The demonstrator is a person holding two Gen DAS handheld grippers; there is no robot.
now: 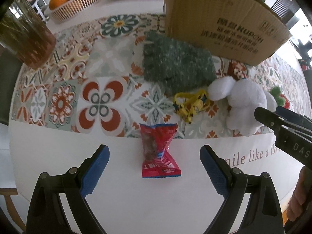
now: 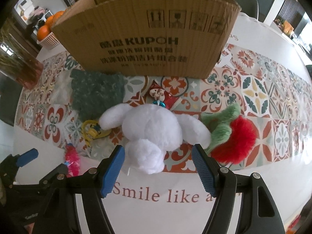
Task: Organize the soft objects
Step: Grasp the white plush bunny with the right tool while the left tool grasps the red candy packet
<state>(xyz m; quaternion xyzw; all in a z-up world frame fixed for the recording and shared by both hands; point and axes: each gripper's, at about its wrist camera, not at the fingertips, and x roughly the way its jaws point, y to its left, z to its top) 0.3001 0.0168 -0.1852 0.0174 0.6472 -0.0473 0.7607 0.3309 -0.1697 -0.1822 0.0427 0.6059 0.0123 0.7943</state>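
In the left wrist view, the left gripper [image 1: 154, 157] fills the bottom of the frame with its blue-padded fingers spread wide, holding nothing. Between and just ahead of them a red snack packet [image 1: 159, 150] lies on the white counter [image 1: 58, 156], its top edge at the border of a patterned runner [image 1: 64, 97]. Right of centre on the runner lie a small yellow toy [image 1: 192, 105], a dark green knitted cloth [image 1: 177, 63] above it, and a white plush rabbit [image 1: 241, 101] further right. The right gripper [image 1: 273, 117] enters from the right edge, its tip over the rabbit; whether they touch cannot be told. A cardboard box [image 1: 220, 19] stands at upper right, a basket of oranges [image 1: 76, 0] at upper left, and a glass jar [image 1: 25, 35] at the left edge. In the right wrist view, the right gripper [image 2: 158, 160] sits at bottom centre, fingers wide apart, with the lower end of the white plush rabbit [image 2: 154, 130] between the tips, not clamped. A red and green plush [image 2: 232, 136] touches the rabbit's right side. The green cloth [image 2: 95, 91] lies at centre left and the yellow toy [image 2: 91, 130] below it. The box [image 2: 148, 37] stands open-topped at upper centre, and the left gripper [image 2: 29, 165] shows at lower left.
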